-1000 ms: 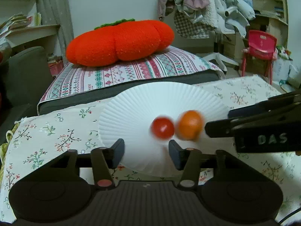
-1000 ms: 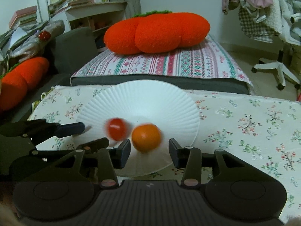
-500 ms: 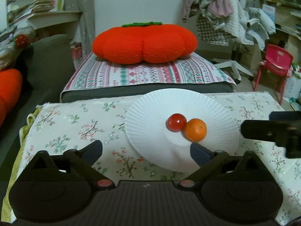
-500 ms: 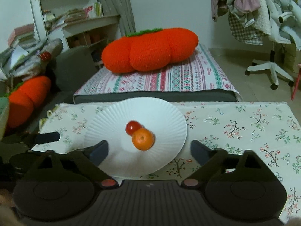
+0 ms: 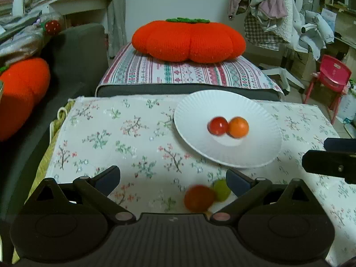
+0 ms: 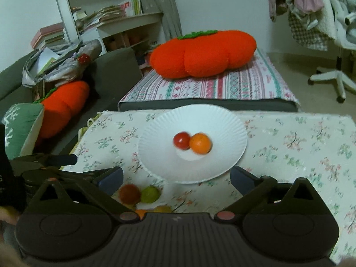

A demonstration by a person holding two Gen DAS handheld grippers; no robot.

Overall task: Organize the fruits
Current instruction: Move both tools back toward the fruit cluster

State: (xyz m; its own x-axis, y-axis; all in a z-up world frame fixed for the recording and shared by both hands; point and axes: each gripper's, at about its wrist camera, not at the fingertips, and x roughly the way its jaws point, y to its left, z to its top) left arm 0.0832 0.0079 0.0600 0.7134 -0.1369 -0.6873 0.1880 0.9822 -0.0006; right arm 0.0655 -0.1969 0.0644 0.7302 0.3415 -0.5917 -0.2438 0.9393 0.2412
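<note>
**Two fruits on the plate, both grippers wide open**

A red tomato (image 5: 218,125) and an orange fruit (image 5: 238,127) sat touching each other near the middle of a white paper plate (image 5: 193,120), the tomato on the left. The plate rested on a tabletop (image 5: 106,133) covered with a floral cloth. On the cloth in front of the plate lay loose fruits: a blurred red one (image 6: 129,193) just beside a green one (image 6: 150,194), with two more, orange and yellowish, partly hidden behind the right gripper's body.

The left gripper (image 5: 173,181) had just been opening and stood with its jaws spread wide, nothing pressed between them; the loose red and green fruits showed on the cloth near its right finger. The right gripper (image 6: 176,179) had likewise just opened fully and held nothing, its fingers flanking the plate's near rim without touching the fruits on it.

Beyond the tabletop stood a bench with a striped cover (image 5: 189,75) bearing a large orange pumpkin-shaped cushion (image 5: 189,41). A grey sofa (image 5: 75,51) with a second orange cushion stood at the left, bookshelves behind it; clothes hung at the right, near a small red chair (image 5: 331,77).
</note>
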